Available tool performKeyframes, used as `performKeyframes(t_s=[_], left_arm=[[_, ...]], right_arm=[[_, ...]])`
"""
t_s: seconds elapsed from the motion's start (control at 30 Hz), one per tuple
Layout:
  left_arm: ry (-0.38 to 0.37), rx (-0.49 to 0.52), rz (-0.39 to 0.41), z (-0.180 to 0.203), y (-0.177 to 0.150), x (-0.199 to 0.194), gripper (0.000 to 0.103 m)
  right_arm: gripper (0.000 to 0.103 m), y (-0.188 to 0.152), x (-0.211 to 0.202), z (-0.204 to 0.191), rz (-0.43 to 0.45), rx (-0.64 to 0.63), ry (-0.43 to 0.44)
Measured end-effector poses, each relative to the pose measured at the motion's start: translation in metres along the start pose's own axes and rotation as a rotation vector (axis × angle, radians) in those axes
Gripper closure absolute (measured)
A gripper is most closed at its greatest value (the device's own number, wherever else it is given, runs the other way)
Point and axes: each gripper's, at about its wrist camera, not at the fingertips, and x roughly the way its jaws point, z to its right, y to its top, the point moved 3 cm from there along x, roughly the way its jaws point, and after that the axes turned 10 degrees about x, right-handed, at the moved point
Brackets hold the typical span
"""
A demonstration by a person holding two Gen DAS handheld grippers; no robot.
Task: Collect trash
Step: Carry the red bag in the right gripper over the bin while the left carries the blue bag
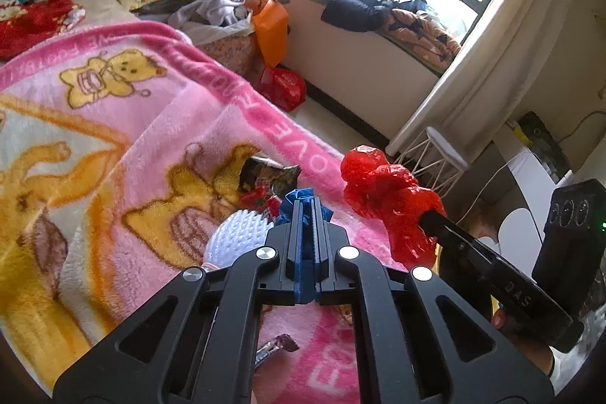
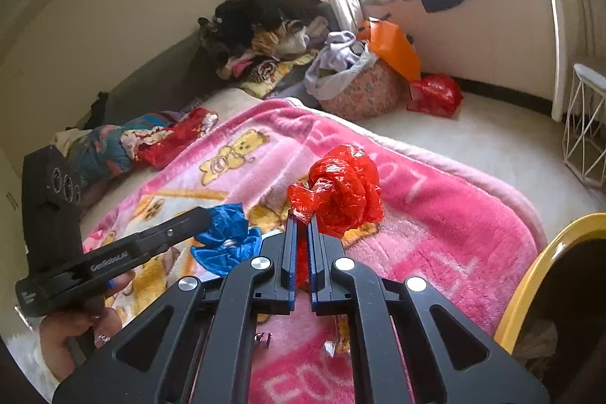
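In the left wrist view my left gripper [image 1: 306, 205] is shut on a crumpled blue plastic bag [image 1: 303, 195], lifted just above the pink blanket [image 1: 159, 108]. To its right, my right gripper [image 1: 430, 214] is shut on a crumpled red plastic bag [image 1: 382, 192]. The right wrist view shows the same: my right gripper [image 2: 301, 218] pinches the red plastic bag [image 2: 341, 192], and the left gripper [image 2: 202, 214] holds the blue plastic bag [image 2: 227, 241]. A dark snack wrapper [image 1: 270, 177] and a small candy wrapper [image 1: 278, 347] lie on the blanket.
A white knobbly object [image 1: 238, 235] lies beside the left fingers. A yellow-rimmed bin [image 2: 545, 275] stands at the bed's right. On the floor are a laundry basket [image 2: 363, 93], an orange bag [image 2: 394, 48], a red bag [image 2: 435, 95] and a white wire stool [image 2: 585, 127].
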Motion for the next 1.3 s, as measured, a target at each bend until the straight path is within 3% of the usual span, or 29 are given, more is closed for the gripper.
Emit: performKeyframes(t_s=[0.6,1.3], left_arm=[[-0.039,0.066,0.05,0.039,0.008,-0.023,0.101],[-0.109,0.154,0.041,0.098,0.003,-0.021,0.101]], right_arm=[[0.098,-0.012,-0.05,-0.016,0.053,-0.048,0.015],[0.098,-0.025,-0.108,0.025,0.129,0.027,-0.055]])
